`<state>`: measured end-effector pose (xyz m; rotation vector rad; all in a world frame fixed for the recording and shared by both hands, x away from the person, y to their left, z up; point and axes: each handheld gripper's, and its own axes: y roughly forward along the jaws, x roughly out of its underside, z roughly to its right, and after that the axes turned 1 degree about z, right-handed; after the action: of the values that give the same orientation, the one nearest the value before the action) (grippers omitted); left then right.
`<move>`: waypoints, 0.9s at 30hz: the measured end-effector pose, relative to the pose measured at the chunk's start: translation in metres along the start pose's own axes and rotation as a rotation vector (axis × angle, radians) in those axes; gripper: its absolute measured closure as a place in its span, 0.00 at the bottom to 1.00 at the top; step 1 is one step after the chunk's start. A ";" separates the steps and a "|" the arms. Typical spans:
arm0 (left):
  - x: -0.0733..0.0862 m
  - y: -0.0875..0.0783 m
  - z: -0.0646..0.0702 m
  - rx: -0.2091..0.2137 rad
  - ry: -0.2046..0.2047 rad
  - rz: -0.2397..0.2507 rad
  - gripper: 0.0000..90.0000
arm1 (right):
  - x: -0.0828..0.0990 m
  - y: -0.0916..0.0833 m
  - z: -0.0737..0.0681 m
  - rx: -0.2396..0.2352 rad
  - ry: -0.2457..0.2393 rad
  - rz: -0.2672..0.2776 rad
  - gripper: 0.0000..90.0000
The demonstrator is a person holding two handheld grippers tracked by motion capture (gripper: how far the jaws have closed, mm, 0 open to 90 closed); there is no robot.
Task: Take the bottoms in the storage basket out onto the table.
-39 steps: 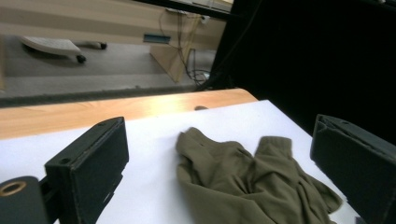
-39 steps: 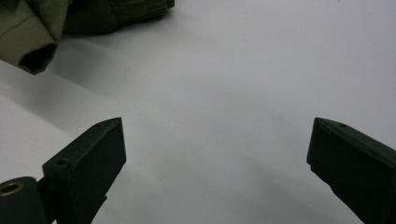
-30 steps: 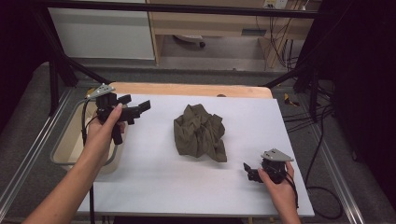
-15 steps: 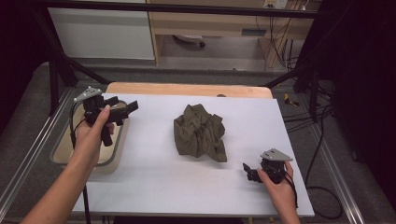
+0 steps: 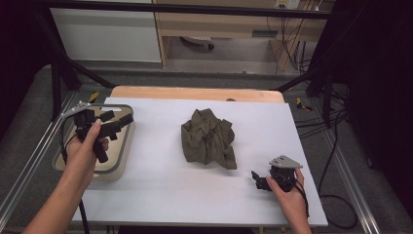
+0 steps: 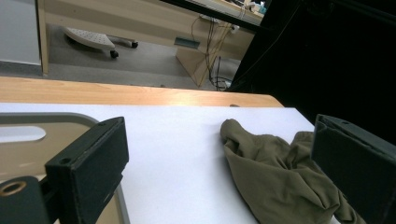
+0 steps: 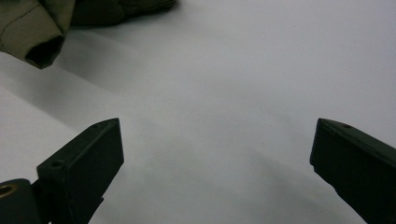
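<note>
We see one big white table top (image 5: 160,185), and a strip of wood (image 5: 195,93) runs along its far edge. On it lies one crumpled green cloth (image 5: 208,139), close to the middle. One tan tray (image 5: 120,156) sits at the left edge, half over the side. There are two grippers, one in each hand. The left gripper (image 5: 118,121) is held up above the tray, well apart from the cloth. Its jaws are wide open and hold nothing. The right gripper (image 5: 258,179) rests low near the front right corner, a little way from the cloth. Its jaws are wide open too, and empty. Lots of bare white table lies around the cloth. The left gripper view shows a floor and desk legs past the table. The right gripper view shows a sleeve end (image 7: 43,49) of the cloth up close.
</note>
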<state>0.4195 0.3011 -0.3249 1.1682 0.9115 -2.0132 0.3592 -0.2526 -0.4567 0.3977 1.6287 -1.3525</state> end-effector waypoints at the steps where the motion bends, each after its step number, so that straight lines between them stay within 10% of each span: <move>1: 0.001 -0.002 -0.001 0.001 -0.001 0.001 0.04 | 0.000 0.000 0.000 0.000 0.001 0.000 0.04; 27: 0.043 -0.035 -0.008 0.027 -0.026 -0.025 0.05 | -0.003 0.005 -0.006 -0.013 -0.008 -0.008 0.04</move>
<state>0.3780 0.3192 -0.3580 1.1479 0.8921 -2.0620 0.3614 -0.2447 -0.4580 0.3776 1.6336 -1.3468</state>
